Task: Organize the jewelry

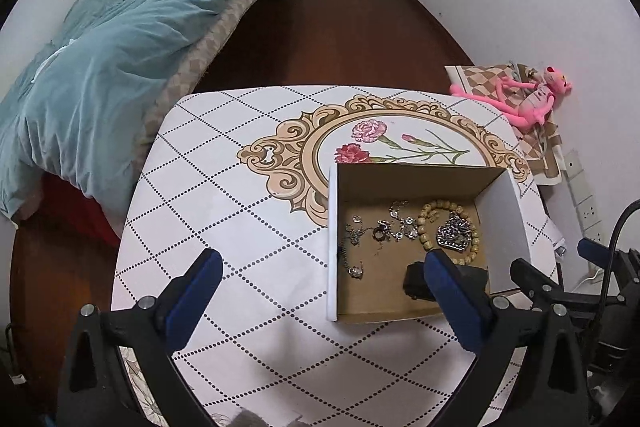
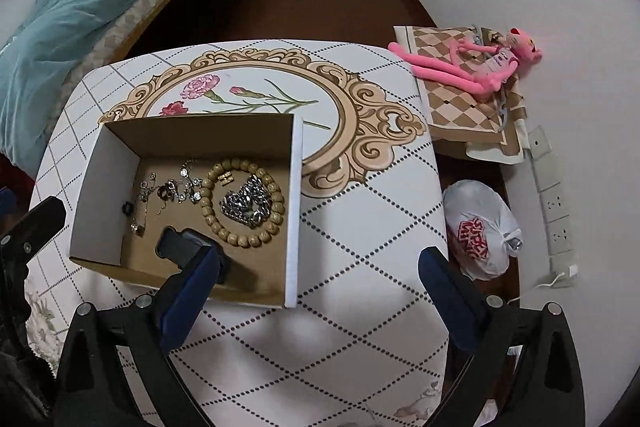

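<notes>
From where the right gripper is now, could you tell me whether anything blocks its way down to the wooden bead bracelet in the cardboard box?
Nothing visible covers the wooden bead bracelet. The open-topped cardboard box leaves it exposed to the open right gripper; a silver chain lies inside its loop.

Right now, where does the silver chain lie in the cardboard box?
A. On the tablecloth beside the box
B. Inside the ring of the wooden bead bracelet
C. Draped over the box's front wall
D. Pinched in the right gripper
B: in the right wrist view the silver chain sits bunched within the loop of the wooden bead bracelet on the floor of the cardboard box.
</notes>
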The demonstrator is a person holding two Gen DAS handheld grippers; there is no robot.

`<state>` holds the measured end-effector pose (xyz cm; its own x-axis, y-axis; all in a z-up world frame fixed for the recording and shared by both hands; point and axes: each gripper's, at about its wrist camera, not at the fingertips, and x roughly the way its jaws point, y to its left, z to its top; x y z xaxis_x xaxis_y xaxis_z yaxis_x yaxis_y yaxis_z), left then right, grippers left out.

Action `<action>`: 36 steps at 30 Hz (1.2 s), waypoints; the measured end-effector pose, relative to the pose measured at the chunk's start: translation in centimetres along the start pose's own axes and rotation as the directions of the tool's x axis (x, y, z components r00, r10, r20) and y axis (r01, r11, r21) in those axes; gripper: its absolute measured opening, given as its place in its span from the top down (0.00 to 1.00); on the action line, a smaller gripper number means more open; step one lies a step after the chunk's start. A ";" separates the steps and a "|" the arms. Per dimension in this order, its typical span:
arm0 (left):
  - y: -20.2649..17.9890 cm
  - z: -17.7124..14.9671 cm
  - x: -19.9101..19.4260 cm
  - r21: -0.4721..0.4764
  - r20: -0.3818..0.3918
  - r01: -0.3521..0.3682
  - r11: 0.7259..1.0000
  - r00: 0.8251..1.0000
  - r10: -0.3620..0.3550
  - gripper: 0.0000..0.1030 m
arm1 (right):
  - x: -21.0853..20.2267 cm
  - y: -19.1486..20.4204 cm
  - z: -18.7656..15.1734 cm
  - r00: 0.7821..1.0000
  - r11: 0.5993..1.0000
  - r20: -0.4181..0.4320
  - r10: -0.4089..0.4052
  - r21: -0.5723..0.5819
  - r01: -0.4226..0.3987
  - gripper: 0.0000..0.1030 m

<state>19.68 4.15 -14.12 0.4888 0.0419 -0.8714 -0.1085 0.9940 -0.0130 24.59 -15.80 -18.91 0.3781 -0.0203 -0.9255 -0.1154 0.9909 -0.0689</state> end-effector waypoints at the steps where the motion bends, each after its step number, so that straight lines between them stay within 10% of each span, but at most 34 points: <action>1: 0.0 0.0 -0.3 -0.002 0.004 0.002 1.000 1.000 -0.002 0.00 | -0.2 -0.1 -0.1 1.000 1.000 0.001 0.002 0.005 -0.002 0.02; 16: -0.9 -1.7 -10.0 -0.007 0.114 0.032 0.999 0.993 -0.031 0.00 | -10.2 -1.3 -2.5 0.988 0.999 0.156 -0.016 0.048 0.009 0.02; 36: -0.7 -6.0 -24.3 0.005 0.262 -0.022 1.000 0.965 0.020 0.00 | -27.6 -1.9 -9.8 0.916 0.997 0.397 -0.051 0.070 0.025 0.00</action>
<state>2.70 1.79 4.06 0.6965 0.0871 -0.7123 -0.1154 0.9933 0.0086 5.35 -18.44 3.10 0.7172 -0.0161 -0.6967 -0.0412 0.9970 -0.0654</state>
